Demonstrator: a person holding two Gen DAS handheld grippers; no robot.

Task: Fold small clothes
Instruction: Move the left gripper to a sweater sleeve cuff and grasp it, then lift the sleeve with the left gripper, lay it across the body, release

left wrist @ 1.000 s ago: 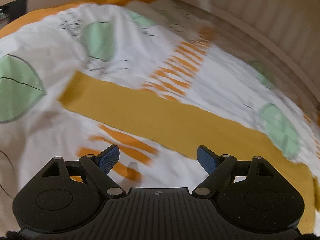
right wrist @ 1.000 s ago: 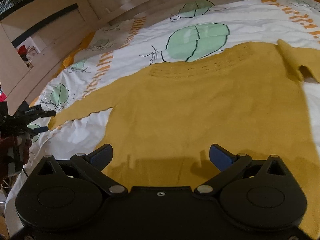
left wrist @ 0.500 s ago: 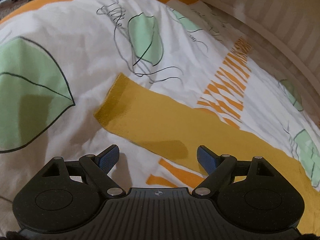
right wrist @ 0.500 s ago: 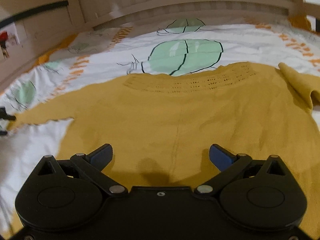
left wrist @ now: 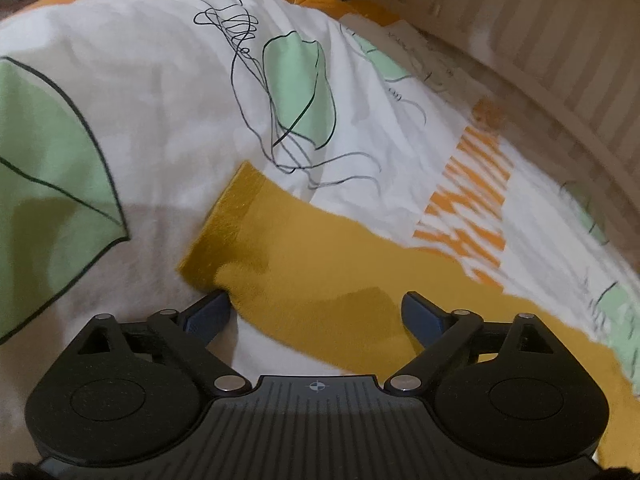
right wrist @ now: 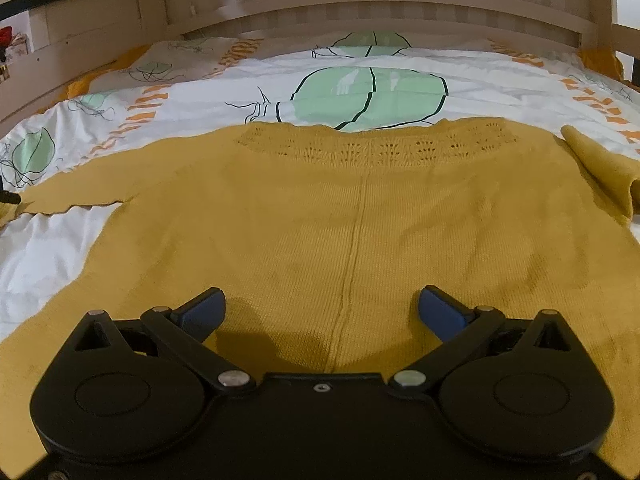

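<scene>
Tools (left wrist: 316, 314) (right wrist: 322, 314) tilted down, agape over sweater (right wrist: 360, 240)

We are in a home bedroom: a leaf-printed duvet (right wrist: 360, 92) covers a bed with a slatted wooden headboard (right wrist: 360, 8) at the far side.

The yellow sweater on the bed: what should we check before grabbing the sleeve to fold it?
1. Sweater lying flat on the bedcover: ok.
2. Left gripper open: ok; its jaws have just been opening.
3. Sleeve between its fingers: ok, not pinched yet.
4. Right gripper open over the sweater: ok.
5. Other sleeve flat: not ok, it is folded over.
6. Bedcover caught under the sleeve: cannot tell.
</scene>
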